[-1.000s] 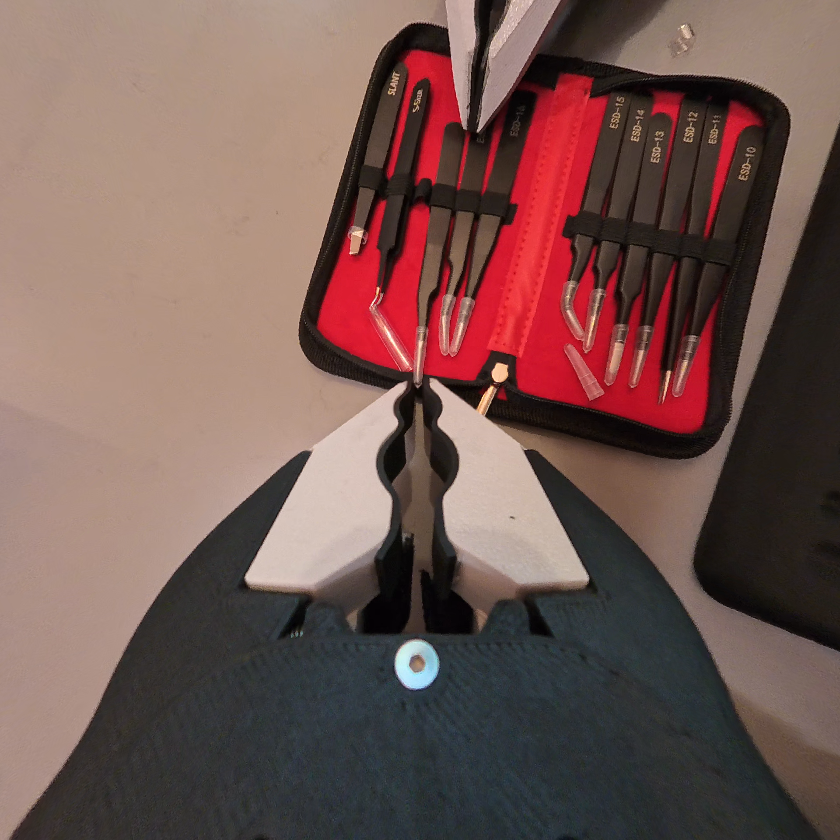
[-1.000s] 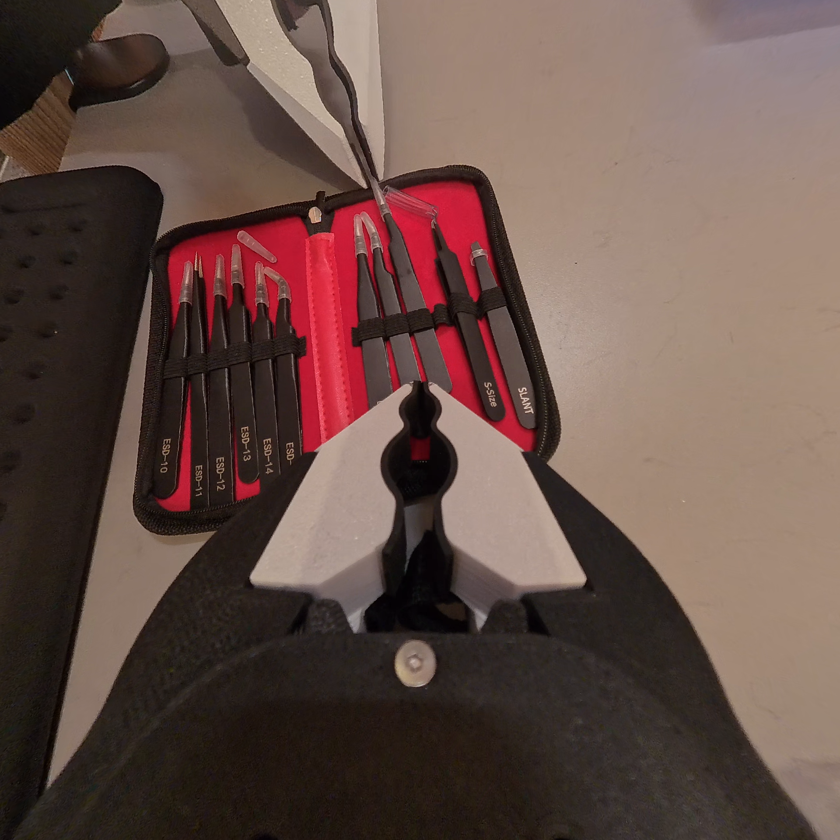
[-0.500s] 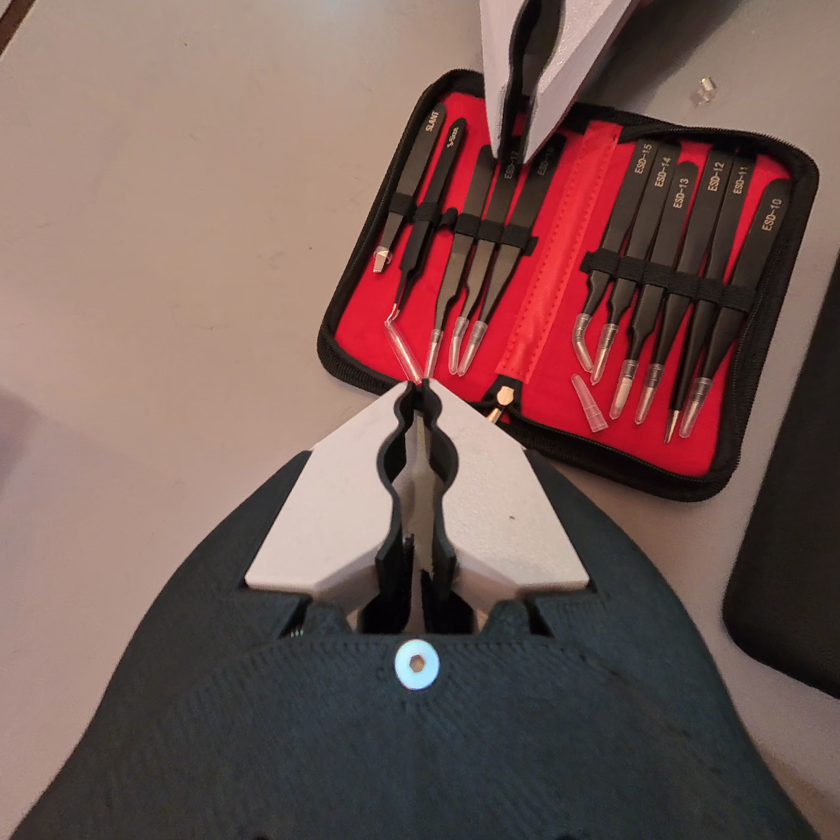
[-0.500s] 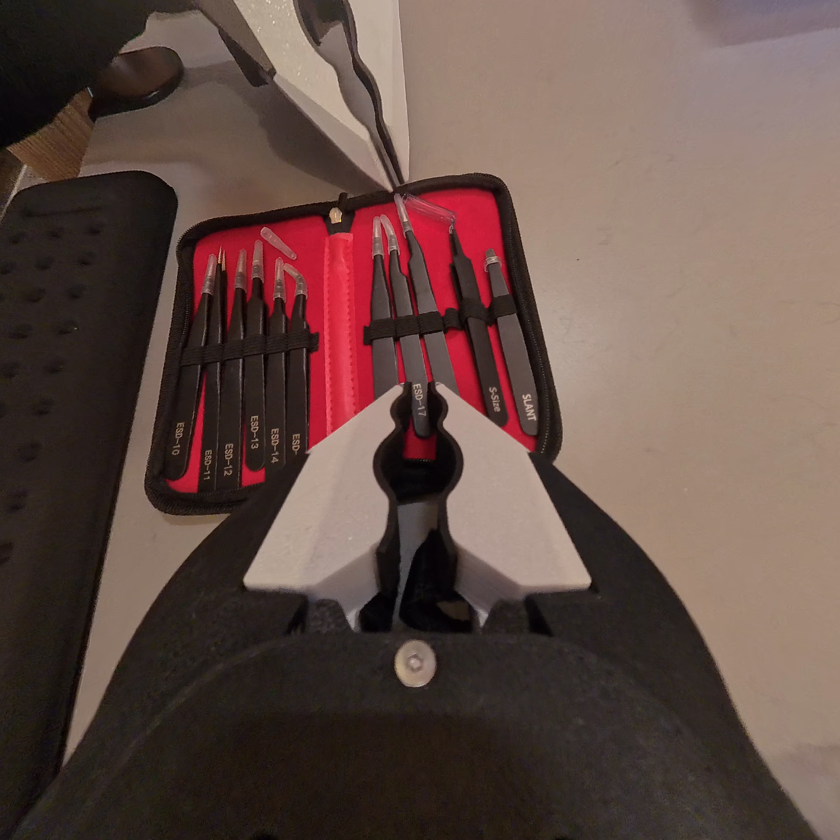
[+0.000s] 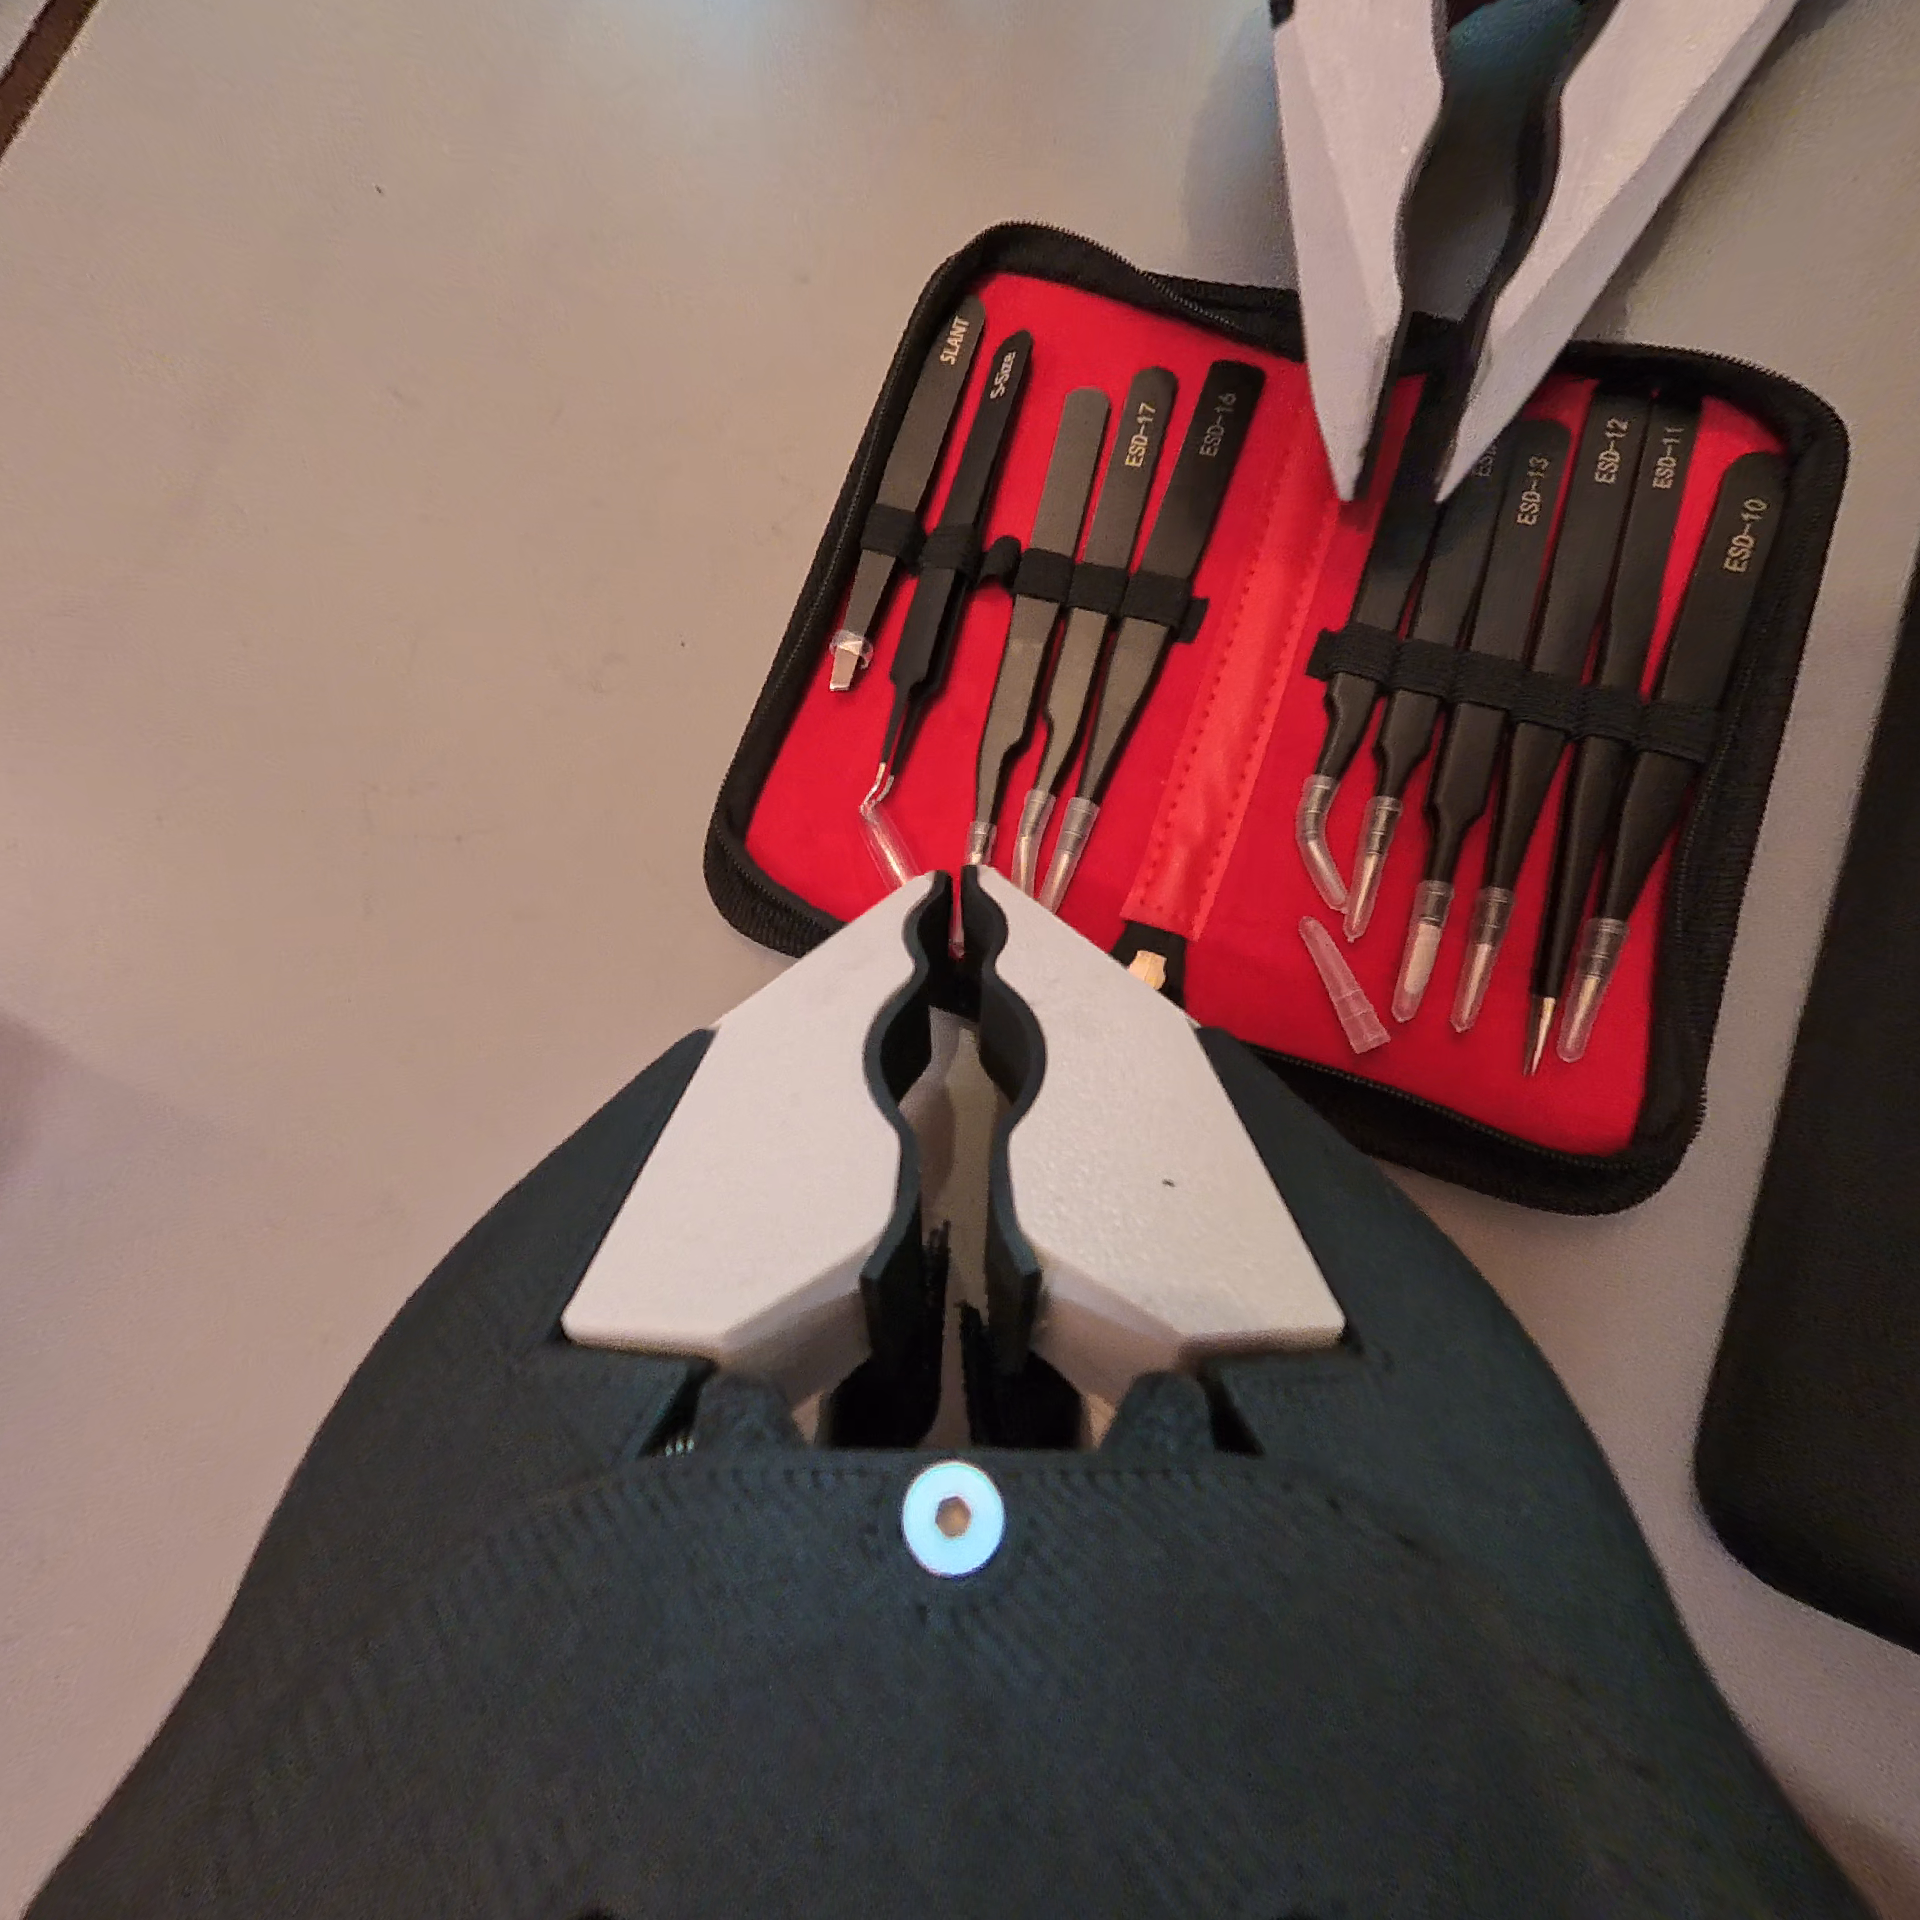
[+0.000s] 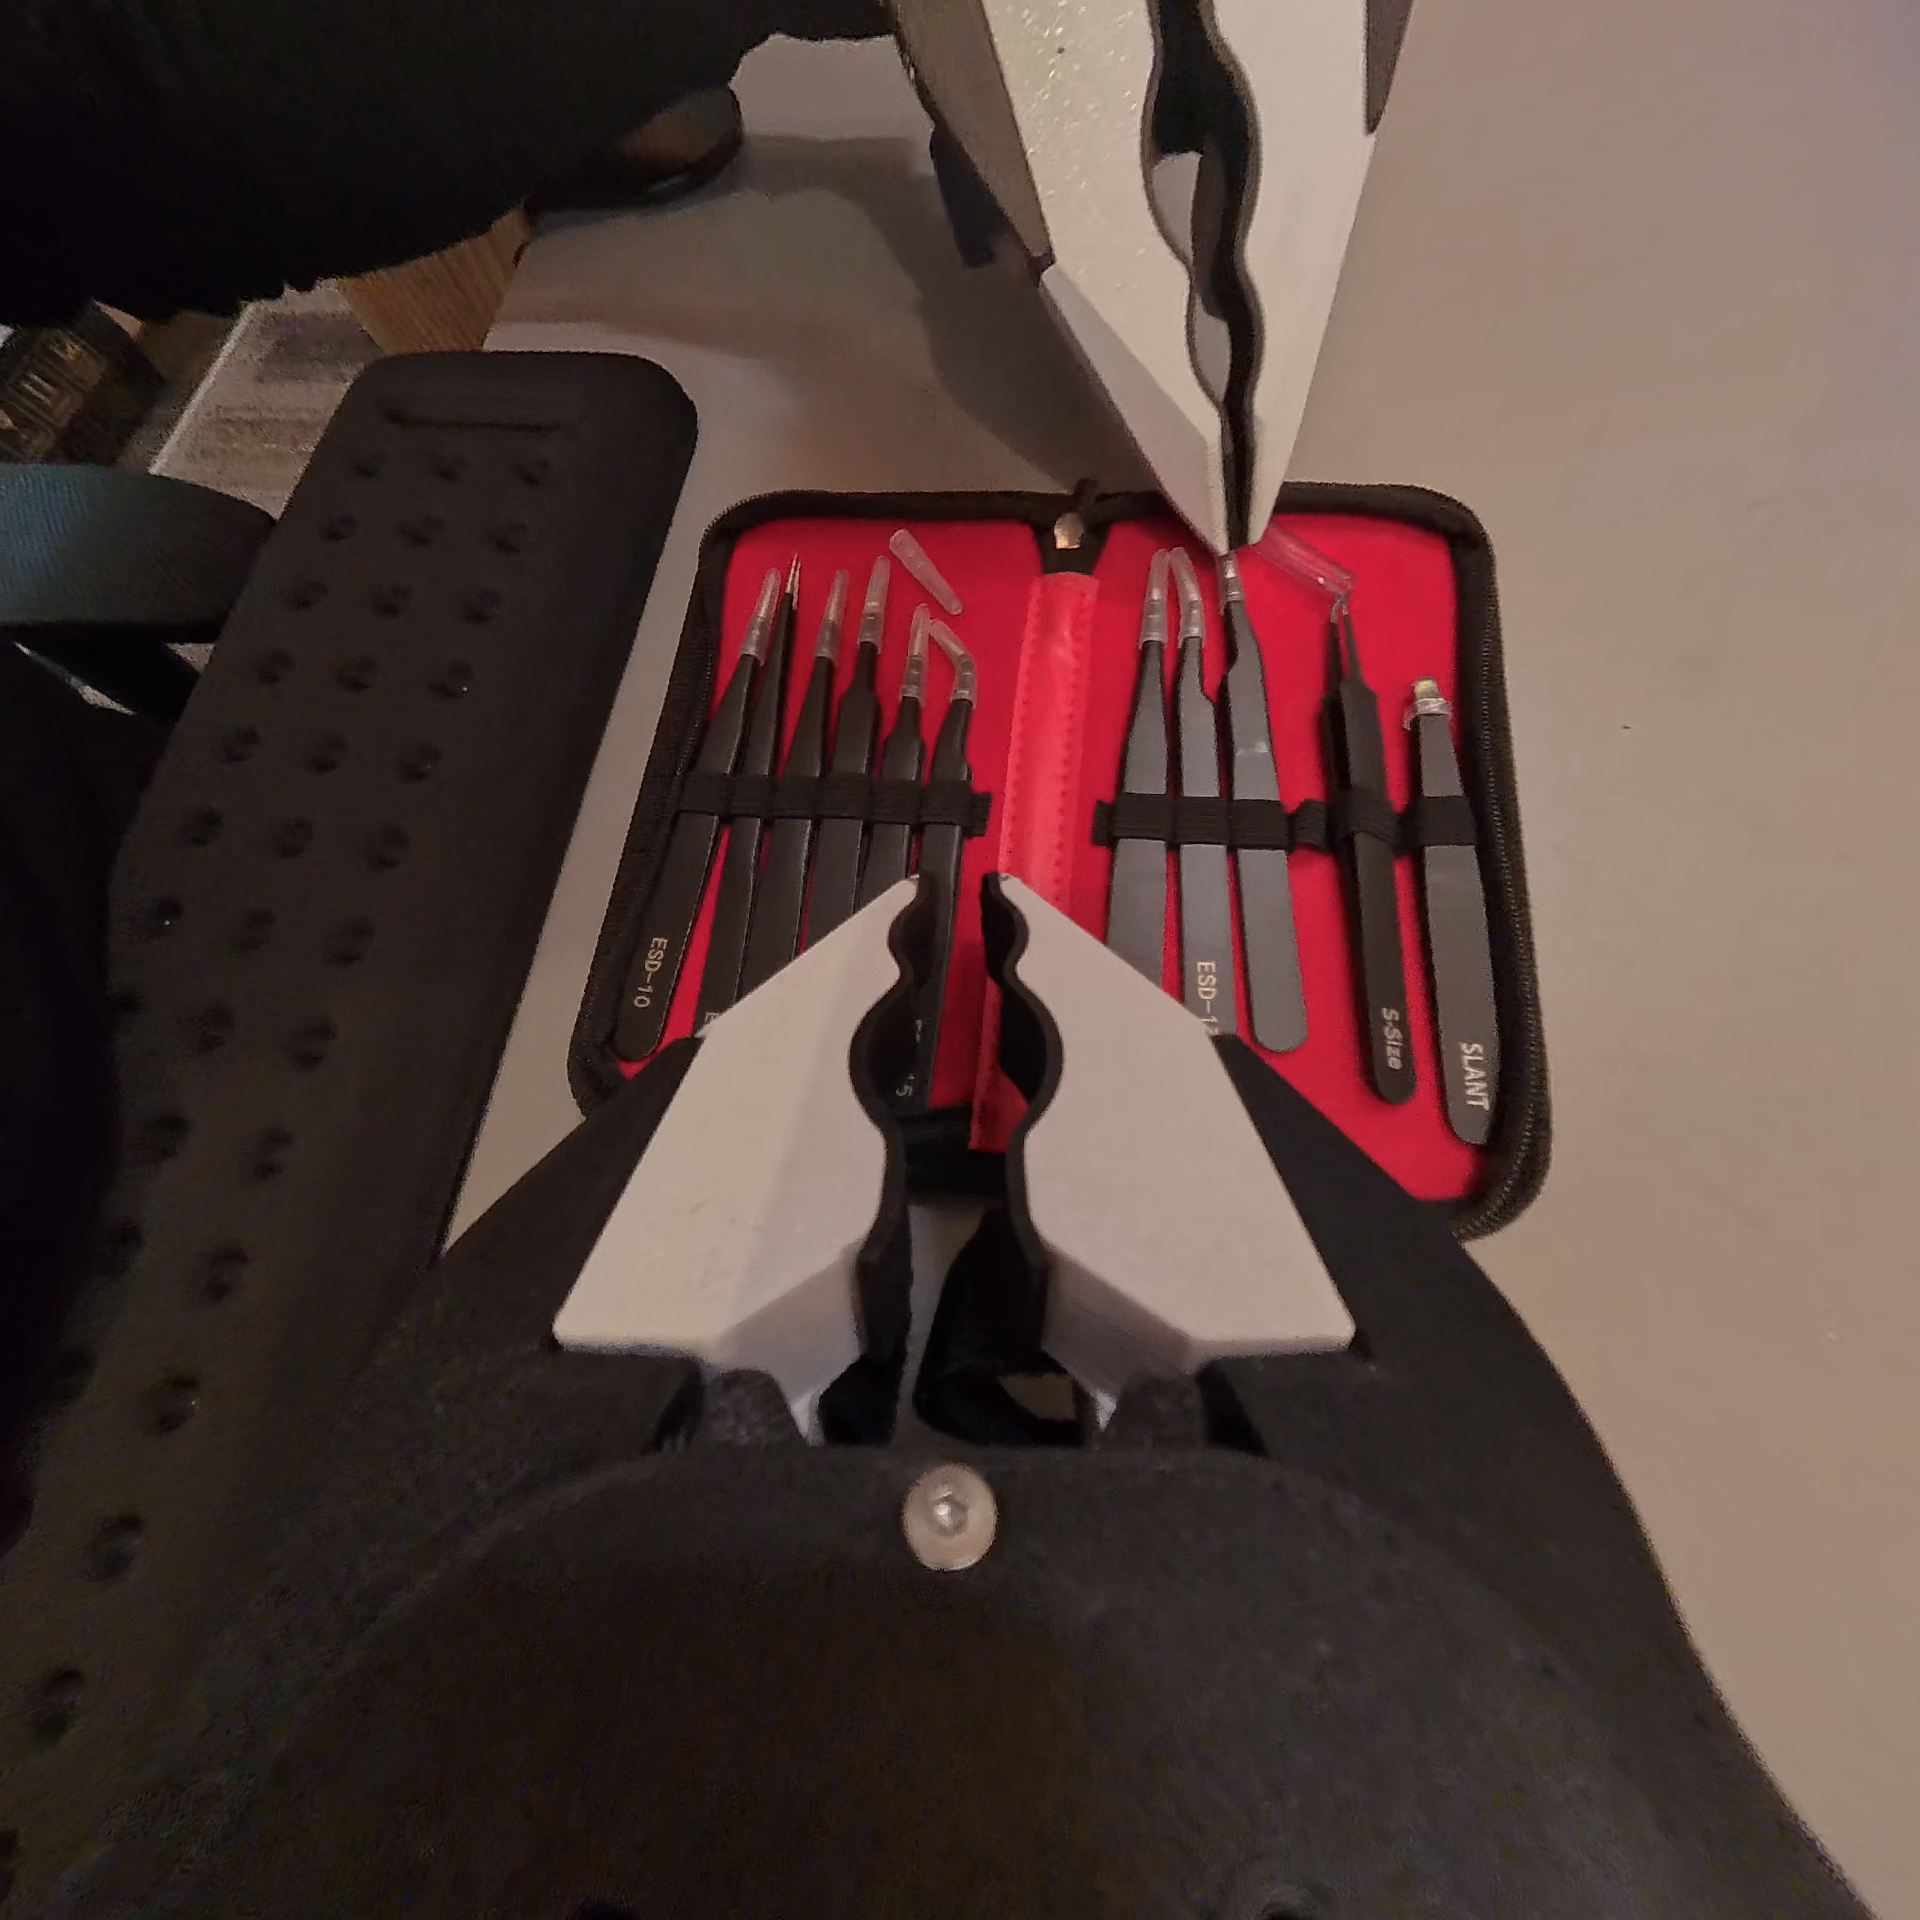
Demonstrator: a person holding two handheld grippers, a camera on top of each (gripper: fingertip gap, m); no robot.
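Observation:
An open black zip case [image 5: 1039, 249] with red lining lies on the grey table and holds two rows of black tweezers under elastic bands. My left gripper [image 5: 956, 883] is shut at the near edge of the case, pinching the capped tip of the unmarked tweezers [image 5: 1060, 488], third from the left. It also shows in the right wrist view [image 6: 1233, 535], on the tip of those tweezers [image 6: 1262, 883]. My right gripper [image 6: 954, 883] is open a little and empty, just above the handle ends of the tweezers beside the red spine. It also shows in the left wrist view [image 5: 1397, 488].
A black dimpled pad [image 6: 312, 831] lies along one side of the case [image 6: 1517, 831], also showing in the left wrist view [image 5: 1849, 1143]. Loose clear tip caps [image 5: 1345, 987] lie on the lining. Bare grey table [image 5: 416, 623] lies on the other side. Spacing between my two grippers at the tips: around 10 centimeters.
My right gripper has moved across the red spine from the five-tweezer row to the other row and has opened. My left gripper stays shut at the tweezers' tip.

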